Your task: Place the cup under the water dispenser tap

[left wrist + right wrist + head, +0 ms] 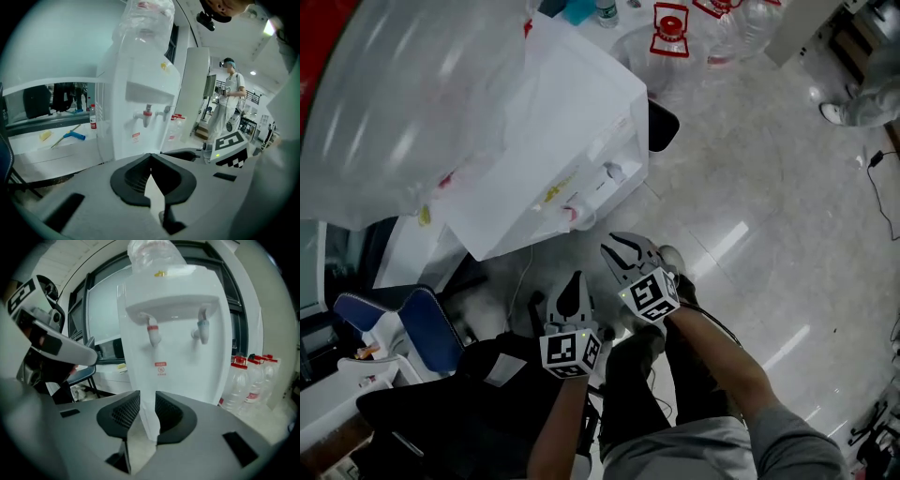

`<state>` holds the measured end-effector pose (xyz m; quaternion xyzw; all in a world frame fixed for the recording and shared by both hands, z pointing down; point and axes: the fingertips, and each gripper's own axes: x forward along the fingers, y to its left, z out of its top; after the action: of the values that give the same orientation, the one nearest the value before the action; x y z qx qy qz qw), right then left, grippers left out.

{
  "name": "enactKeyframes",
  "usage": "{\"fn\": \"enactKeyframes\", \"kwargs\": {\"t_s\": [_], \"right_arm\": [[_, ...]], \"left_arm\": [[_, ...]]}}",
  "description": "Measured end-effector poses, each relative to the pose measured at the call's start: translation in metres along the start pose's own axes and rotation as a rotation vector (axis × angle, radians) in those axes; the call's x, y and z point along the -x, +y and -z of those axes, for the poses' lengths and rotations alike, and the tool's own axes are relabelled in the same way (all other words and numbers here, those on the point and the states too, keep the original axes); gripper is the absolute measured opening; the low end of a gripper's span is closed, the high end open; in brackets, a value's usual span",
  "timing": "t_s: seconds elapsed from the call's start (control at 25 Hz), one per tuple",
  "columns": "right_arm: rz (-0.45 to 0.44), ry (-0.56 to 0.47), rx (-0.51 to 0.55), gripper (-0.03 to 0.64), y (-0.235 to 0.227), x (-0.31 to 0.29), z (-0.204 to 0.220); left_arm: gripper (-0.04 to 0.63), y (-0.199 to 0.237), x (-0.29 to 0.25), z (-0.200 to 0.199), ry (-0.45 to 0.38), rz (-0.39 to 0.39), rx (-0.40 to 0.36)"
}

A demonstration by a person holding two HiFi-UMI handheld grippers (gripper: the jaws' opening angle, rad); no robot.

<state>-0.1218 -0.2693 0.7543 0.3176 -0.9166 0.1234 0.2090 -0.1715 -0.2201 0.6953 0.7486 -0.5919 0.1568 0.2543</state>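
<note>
No cup shows in any view. The white water dispenser [572,141] stands ahead of both grippers, with a large clear bottle [403,103] on top. In the right gripper view the dispenser [173,310] shows a red tap [153,333] and a blue tap [202,331] with bare space under them. My left gripper [575,286] hangs low in front of the dispenser, its jaws shut on nothing [150,155]. My right gripper [619,251] is a little higher and closer to the dispenser front. Its jaws [147,397] stand narrowly open with nothing between them.
Several empty bottles with red caps [670,33] stand on the floor right of the dispenser. A blue chair [422,323] is at the left by a desk [47,150]. A person [229,98] stands farther off at the right. A black cable [881,187] lies on the glossy floor.
</note>
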Motion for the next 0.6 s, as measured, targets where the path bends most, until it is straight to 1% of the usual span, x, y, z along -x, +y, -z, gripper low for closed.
{"fn": "enactKeyframes", "kwargs": {"t_s": [0.12, 0.28, 0.4, 0.6], "right_arm": [[0.006, -0.035, -0.038, 0.078, 0.005, 0.033, -0.032], [-0.002, -0.079, -0.105, 0.057, 0.016, 0.079, -0.079], [-0.003, -0.113, -0.114, 0.041, 0.025, 0.111, -0.119], [0.003, -0.18, -0.144, 0.021, 0.038, 0.161, -0.186]], "left_arm": [[0.009, -0.012, 0.017, -0.023, -0.012, 0.002, -0.008], [0.009, -0.029, 0.045, -0.057, -0.041, 0.008, -0.015], [0.009, -0.042, 0.068, -0.082, -0.06, 0.009, -0.033], [0.009, -0.063, 0.115, -0.136, -0.119, 0.011, -0.024]]}}
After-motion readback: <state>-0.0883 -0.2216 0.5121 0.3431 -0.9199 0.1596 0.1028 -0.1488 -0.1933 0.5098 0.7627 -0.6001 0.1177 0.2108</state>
